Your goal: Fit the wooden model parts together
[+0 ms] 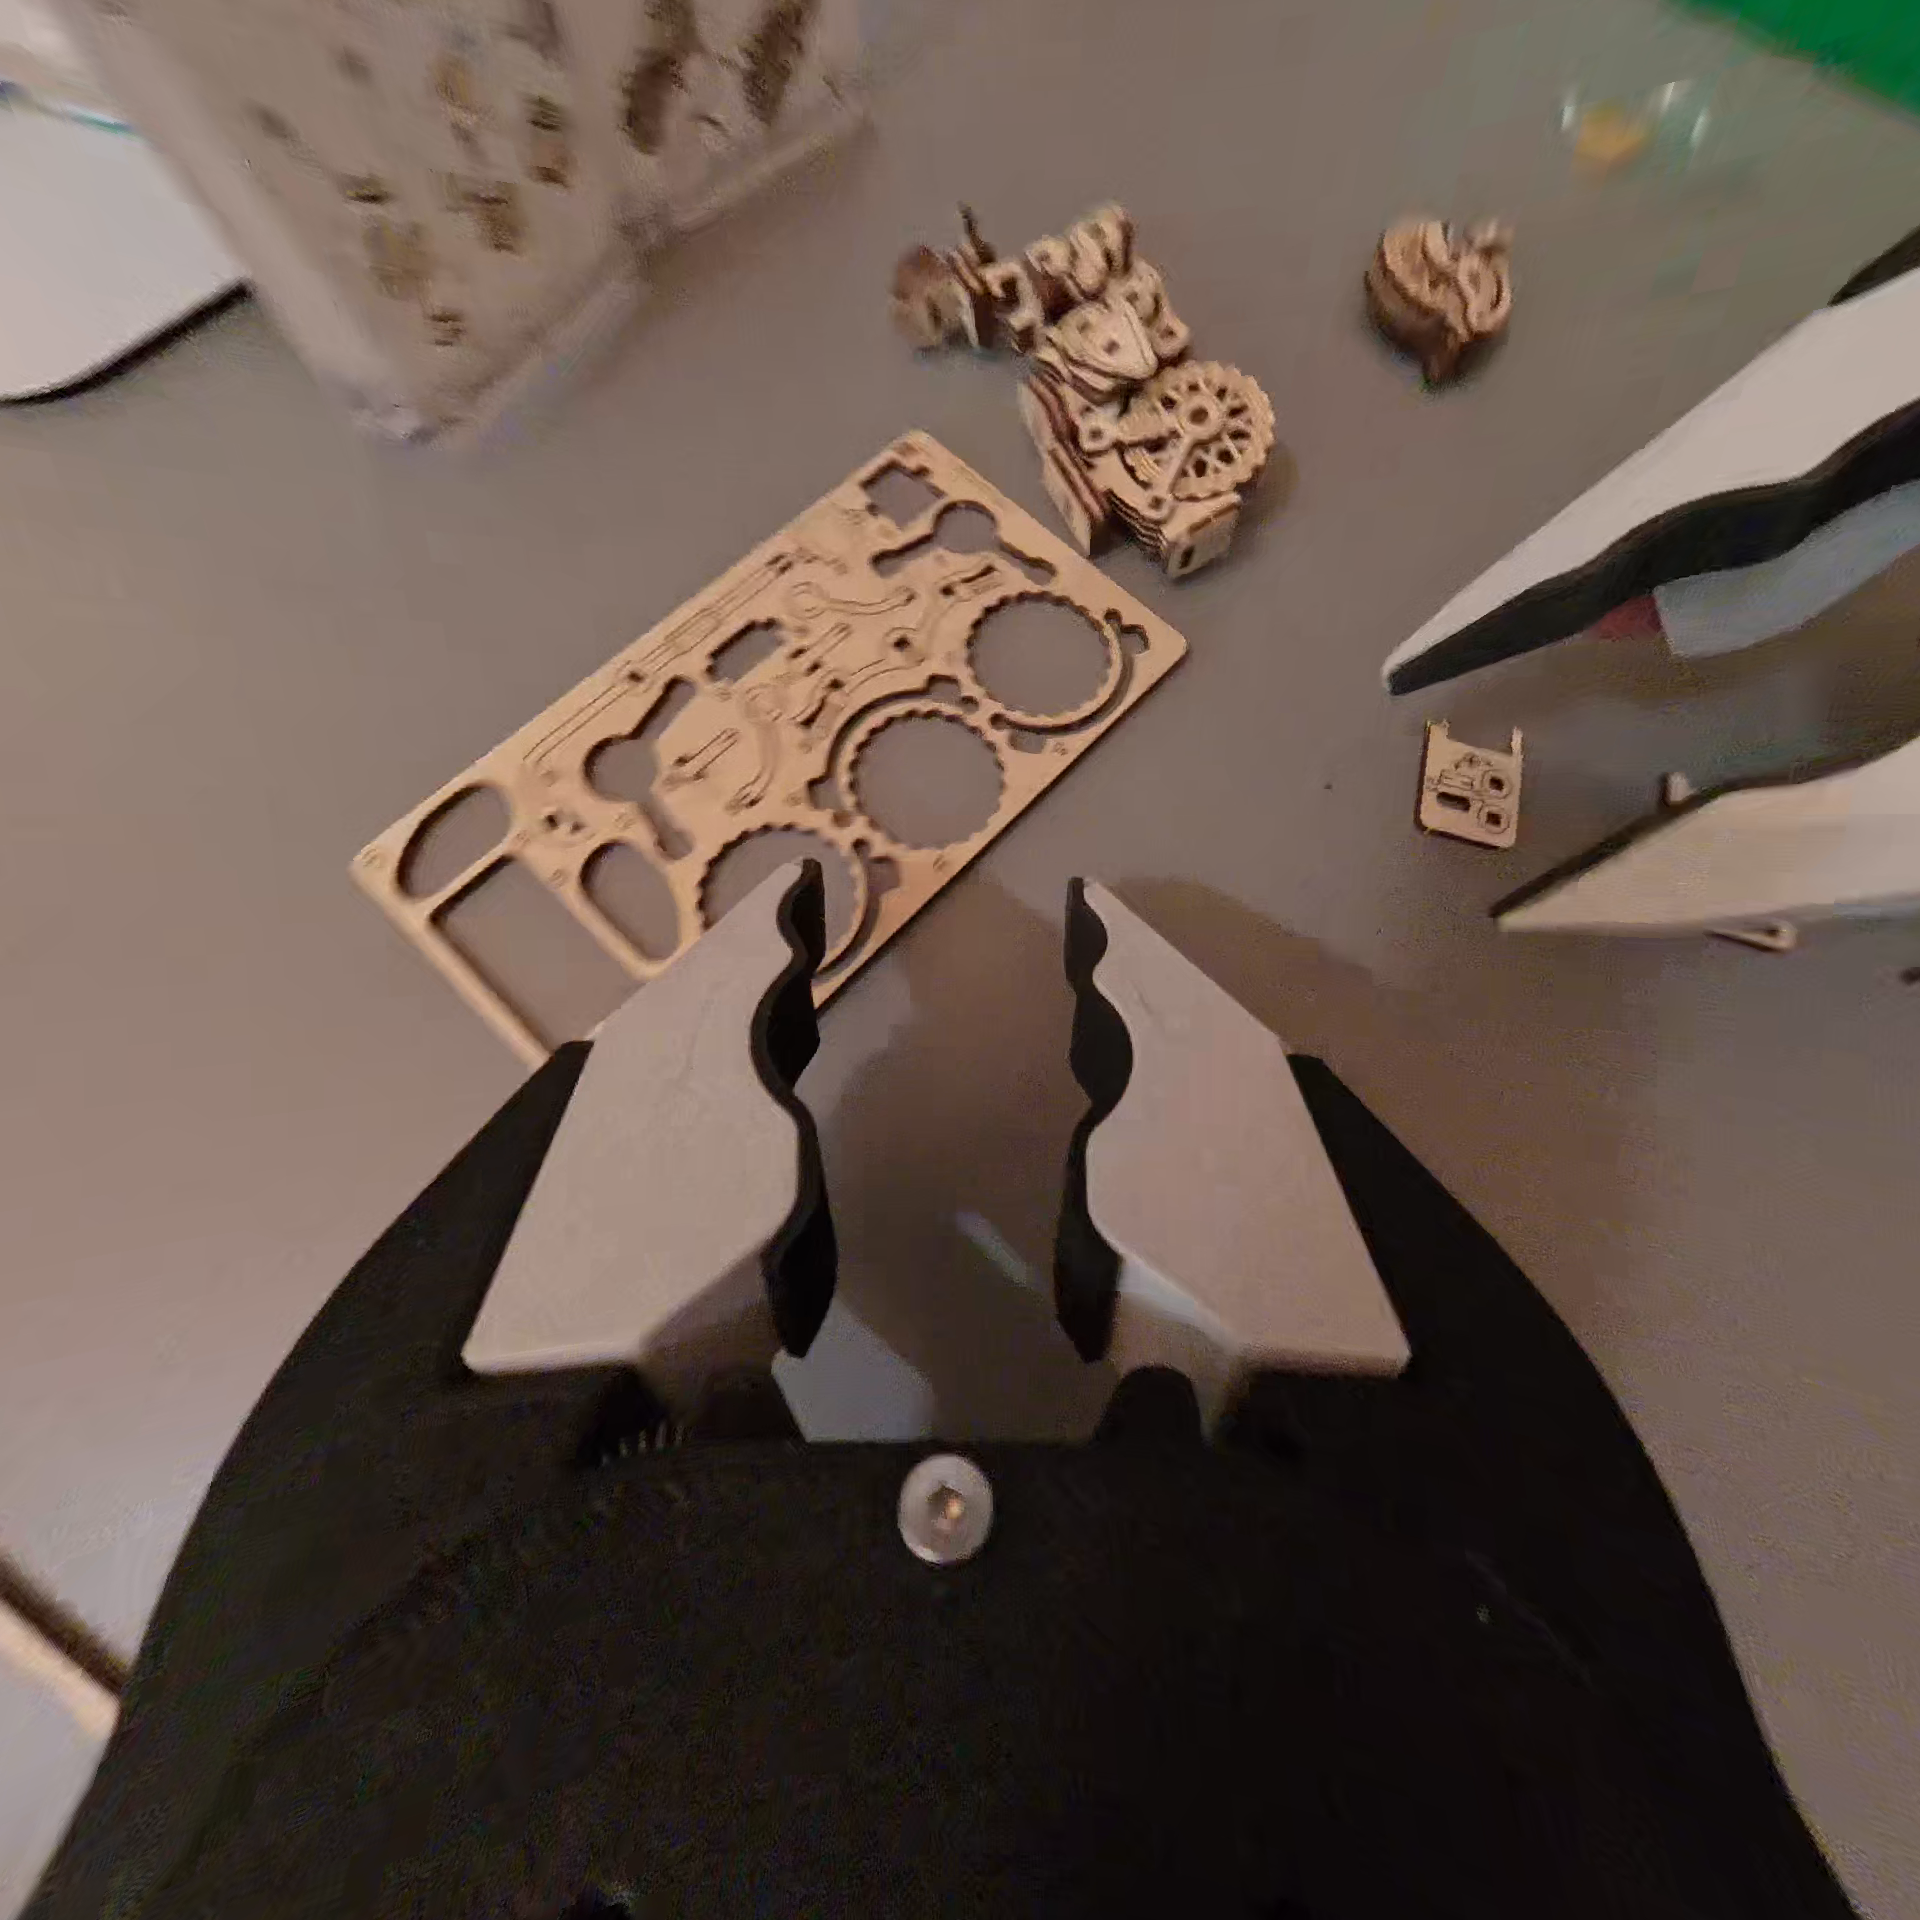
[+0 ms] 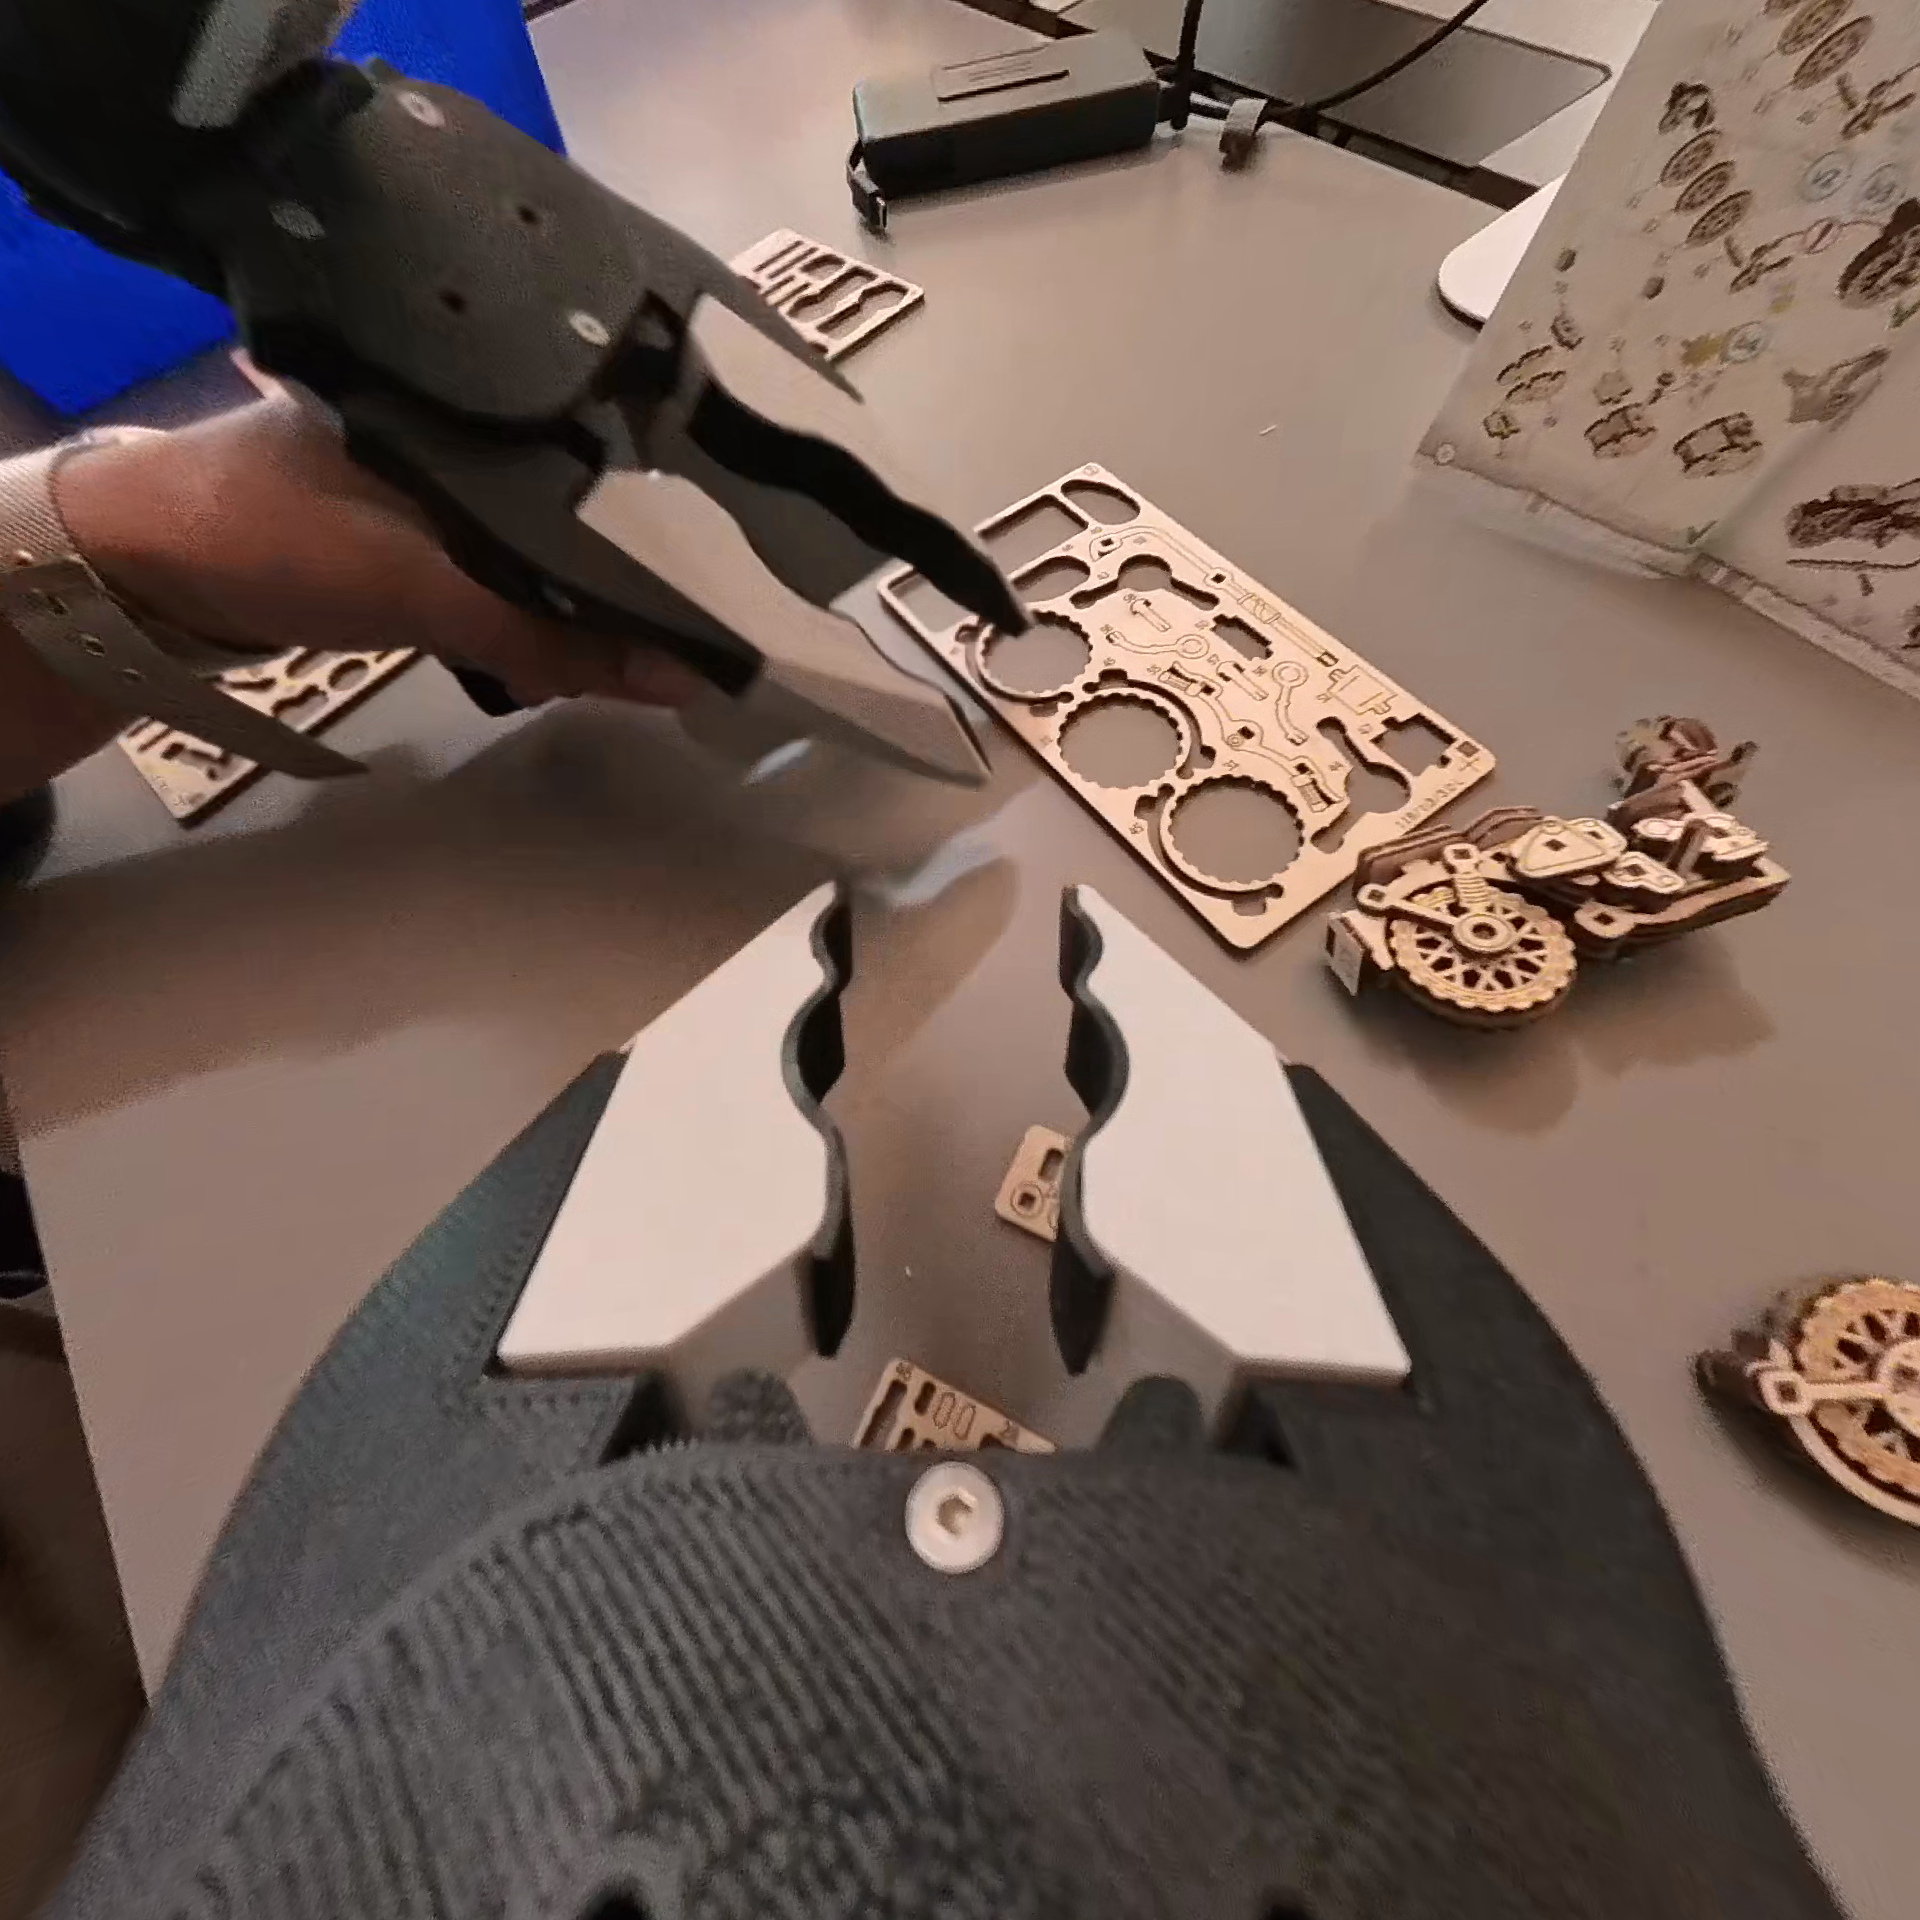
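A punched-out wooden parts sheet [image 1: 769, 717] lies flat on the grey table and also shows in the right wrist view [image 2: 1195, 707]. A part-built wooden model with a gear [image 1: 1143, 416] [image 2: 1507, 914] stands beyond it. A wooden wheel part [image 1: 1439, 291] [image 2: 1839, 1382] lies apart. A small flat wooden piece [image 1: 1470, 779] [image 2: 1029, 1184] lies on the table between the fingers of my right gripper [image 2: 956, 899], which is open and empty. My left gripper [image 1: 940, 894] is open and empty, its tips over the sheet's near end.
A printed instruction sheet [image 2: 1714, 312] stands at the table's far side. More wooden sheets [image 2: 831, 291] [image 2: 260, 717] lie behind the left gripper [image 2: 997, 696]. Another small wooden piece [image 2: 935, 1413] lies under my right gripper. A black power adapter [image 2: 997, 104] sits far back.
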{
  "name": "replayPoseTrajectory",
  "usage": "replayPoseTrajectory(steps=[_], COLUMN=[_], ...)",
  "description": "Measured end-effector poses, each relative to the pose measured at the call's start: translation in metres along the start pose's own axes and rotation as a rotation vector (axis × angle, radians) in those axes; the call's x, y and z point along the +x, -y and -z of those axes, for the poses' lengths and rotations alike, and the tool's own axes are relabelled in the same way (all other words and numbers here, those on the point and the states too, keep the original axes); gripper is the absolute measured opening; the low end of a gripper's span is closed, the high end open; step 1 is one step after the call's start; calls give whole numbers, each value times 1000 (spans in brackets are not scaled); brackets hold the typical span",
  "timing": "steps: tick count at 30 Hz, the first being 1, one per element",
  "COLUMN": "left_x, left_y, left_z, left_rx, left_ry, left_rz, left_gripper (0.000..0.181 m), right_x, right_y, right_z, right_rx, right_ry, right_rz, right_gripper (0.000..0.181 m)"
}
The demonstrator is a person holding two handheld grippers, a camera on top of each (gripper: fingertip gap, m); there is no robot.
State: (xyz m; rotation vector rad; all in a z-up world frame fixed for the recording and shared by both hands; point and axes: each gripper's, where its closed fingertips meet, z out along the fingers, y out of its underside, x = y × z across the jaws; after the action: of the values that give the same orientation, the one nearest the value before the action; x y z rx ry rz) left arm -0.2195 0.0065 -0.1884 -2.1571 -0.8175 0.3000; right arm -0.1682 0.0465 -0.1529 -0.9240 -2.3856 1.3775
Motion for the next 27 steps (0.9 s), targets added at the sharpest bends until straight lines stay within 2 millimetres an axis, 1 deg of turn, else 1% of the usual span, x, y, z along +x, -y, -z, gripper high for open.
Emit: replayPoseTrajectory(steps=[1, 3, 5, 7, 9, 10, 12, 14, 16, 18, 20, 23, 25, 27], left_x=[4, 13, 16, 20, 21, 23, 35, 45, 52, 62, 68, 64, 62, 63], left_y=[3, 9, 2, 4, 1, -2, -13, -25, -32, -34, -31, -30, -31, -29], left_z=[-7, -20, -32, -35, -33, -29, -16, 1, 18, 36, 51, 64, 70, 76], left_rx=[-20, -51, -142, -161, -169, -174, -195, -197, -176, -131, -63, 13, 39, 59], left_ry=[2, -18, -43, -90, -107, -123, -191, -235, -254, -293, -318, -308, -346, -394], left_rz=[-39, -123, -182, -182, -194, -205, -203, -219, -256, -255, -233, -179, -122, -89], left_gripper=[46, 43, 34, 15, 13, 13, 12, 12, 12, 12, 11, 11, 11, 11], right_x=[1, 3, 8, 14, 21, 23, 25, 25, 23, 19, 14, -1, -16, -19], right_y=[-1, -2, -3, -2, 0, -1, -2, -3, -4, -4, -5, 1, 10, 15], right_z=[-1, -2, -1, 2, 5, 5, 6, 6, 5, 5, 5, 9, 17, 22], right_rx=[-2, -12, -18, -18, -12, -9, -5, -1, 2, 9, 11, 44, 103, 152], right_ry=[-3, -20, -52, -88, -117, -124, -122, -106, -89, -60, -5, 135, 224, 187], right_rz=[0, 11, 35, 64, 86, 90, 82, 66, 64, 50, -12, -84, -18, 137], right_gripper=[39, 39, 39, 39, 39, 39, 38, 39, 41, 43, 47, 58, 64, 64])
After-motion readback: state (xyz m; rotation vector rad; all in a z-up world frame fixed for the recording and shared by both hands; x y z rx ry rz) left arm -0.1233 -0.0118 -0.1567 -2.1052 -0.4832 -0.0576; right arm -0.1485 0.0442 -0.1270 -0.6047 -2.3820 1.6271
